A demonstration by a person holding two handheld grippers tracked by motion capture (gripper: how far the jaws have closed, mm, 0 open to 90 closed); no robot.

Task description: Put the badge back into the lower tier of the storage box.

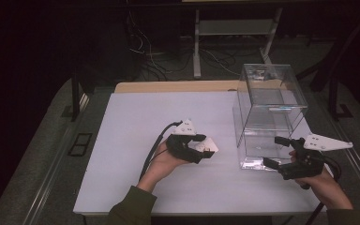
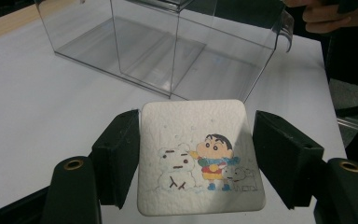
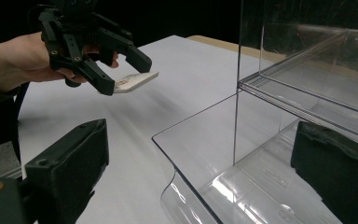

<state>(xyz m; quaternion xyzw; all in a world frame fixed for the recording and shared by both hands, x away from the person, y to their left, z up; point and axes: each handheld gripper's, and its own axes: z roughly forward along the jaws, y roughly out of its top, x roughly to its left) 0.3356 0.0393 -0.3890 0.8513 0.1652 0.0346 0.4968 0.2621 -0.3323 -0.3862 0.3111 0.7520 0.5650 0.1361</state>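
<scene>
the left gripper (image 2: 193, 158) has its 2 black jaws closed on the side edges of a white square coaster (image 2: 199, 156) printed with a cartoon child and a snowman; the pads (image 2: 121, 156) press its left and right edges, so the grip looks firm, and the coaster lies nearly level, picture side up. in the high view the left gripper (image 1: 205, 147) holds the coaster (image 1: 205, 146) lifted off the white table (image 1: 136, 140), left of the clear box and apart from it. the right gripper (image 3: 200, 172) stands wide open, its 2 jaws set either side of the clear acrylic box's (image 3: 279, 140) opened front flap and lower level, with nothing pinched between the pads that i can see; in the high view the right gripper (image 1: 275, 151) sits at the front corner of the box (image 1: 269, 112), just beside or touching its flap, which of the 2 i cannot tell. the box has 2 levels, both looking bare. judged from this, the pick-up is done and the door appears open; what is left is carrying the coaster across to the opening, sliding it onto 1 level, letting go and probably shutting the flap.
</scene>
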